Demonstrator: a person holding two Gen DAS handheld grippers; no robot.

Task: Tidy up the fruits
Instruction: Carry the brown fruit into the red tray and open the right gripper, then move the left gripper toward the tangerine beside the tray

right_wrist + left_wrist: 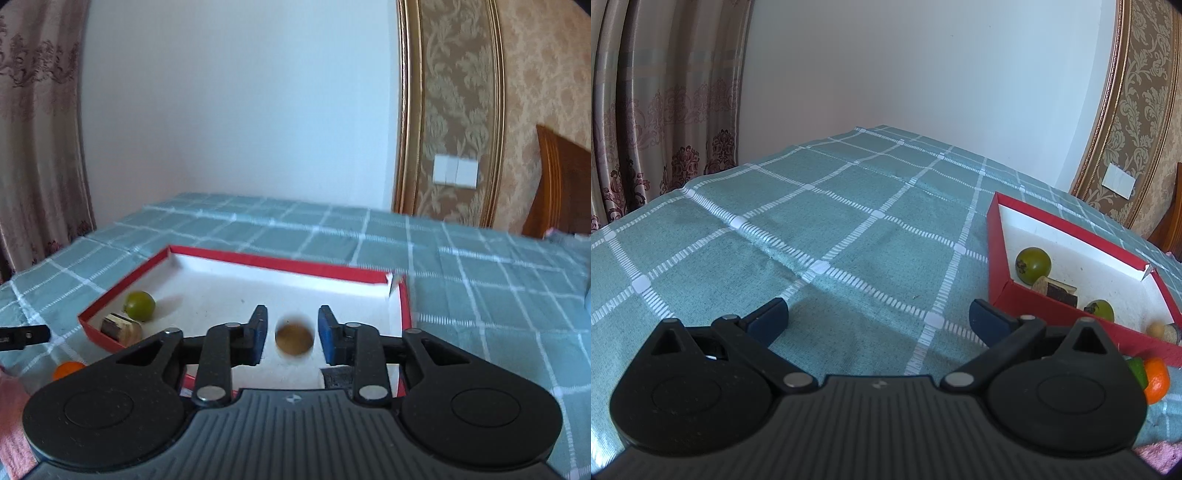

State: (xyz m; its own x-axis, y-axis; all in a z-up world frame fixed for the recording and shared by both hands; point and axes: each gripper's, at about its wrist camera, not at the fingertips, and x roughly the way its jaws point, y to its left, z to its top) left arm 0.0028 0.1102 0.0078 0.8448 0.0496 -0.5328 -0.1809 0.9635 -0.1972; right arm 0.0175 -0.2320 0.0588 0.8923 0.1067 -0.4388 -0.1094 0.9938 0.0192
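The right claw (292, 314) hangs over the red box (236, 254) with its jaws drawn narrow and nothing pinched between them. A brown round fruit (294, 339) shows in the gap, but it is smeared like the box floor behind it while the claw itself is sharp. I judge that it lies on the white bottom near the front wall and is not held. The left claw (879, 317) stands wide and empty above the checked cloth (827, 206), well to the side of the box.

Also inside the box are a green fruit (139, 304) close to the left wall, with a pale and dark block (122, 326) touching it, and a second green fruit (1100, 310) further along. An orange fruit (1156, 380) sits outside, just beside the box's near wall, with something green (1137, 371) against it.

The step in hand looks like leaving the box and going for the orange fruit. To do it well:
- lift the right claw straight up past the front wall so the brown fruit is not rolled
- spread the jaws wide before coming down
- come at the orange fruit from above, with the pads on its widest part
- squeeze gently, since a round fruit slips out easily
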